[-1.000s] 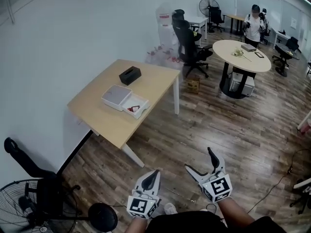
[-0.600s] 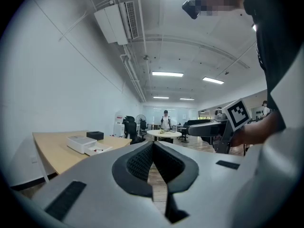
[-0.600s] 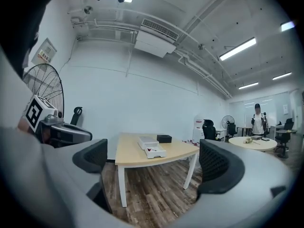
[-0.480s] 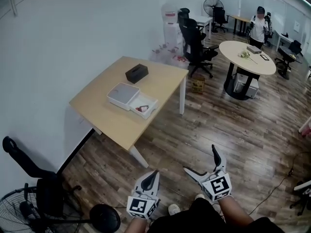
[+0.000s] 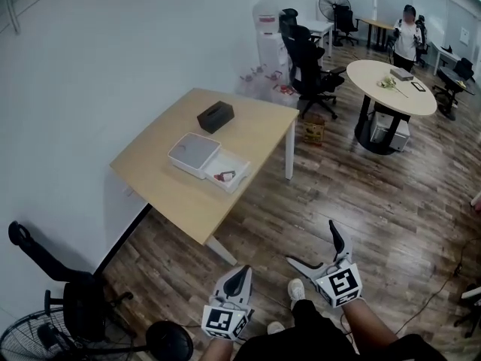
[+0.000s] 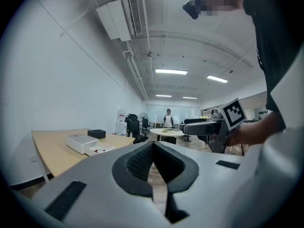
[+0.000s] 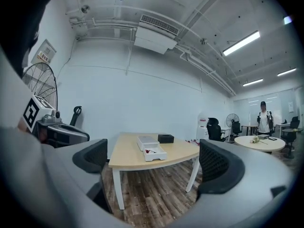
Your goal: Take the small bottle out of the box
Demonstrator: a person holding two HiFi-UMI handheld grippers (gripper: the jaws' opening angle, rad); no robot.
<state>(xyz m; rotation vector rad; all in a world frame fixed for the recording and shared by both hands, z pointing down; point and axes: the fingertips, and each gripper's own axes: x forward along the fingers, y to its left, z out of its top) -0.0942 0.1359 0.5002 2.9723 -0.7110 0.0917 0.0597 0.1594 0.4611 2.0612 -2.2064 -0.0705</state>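
Observation:
An open white box (image 5: 227, 172) lies on the light wooden table (image 5: 180, 194), with its grey-topped lid (image 5: 194, 154) beside it. Something small and red shows inside the box; I cannot make out the small bottle. The same box (image 7: 156, 153) and lid (image 7: 147, 141) show in the right gripper view, and the box (image 6: 99, 149) in the left gripper view. Both grippers hang low over the floor, well short of the table. My left gripper (image 5: 239, 276) is shut with nothing in it. My right gripper (image 5: 319, 248) stands wide open and empty.
A black tissue box (image 5: 215, 116) sits at the table's far end. Black office chairs (image 5: 314, 70) and a round table (image 5: 400, 86) stand beyond, with a person (image 5: 408, 37) at the back. A floor fan (image 5: 45, 344) and a chair stand at my near left.
The table and box have drawn slightly nearer and lower in the head view. The right gripper's jaws have spread wider. The left gripper stays shut.

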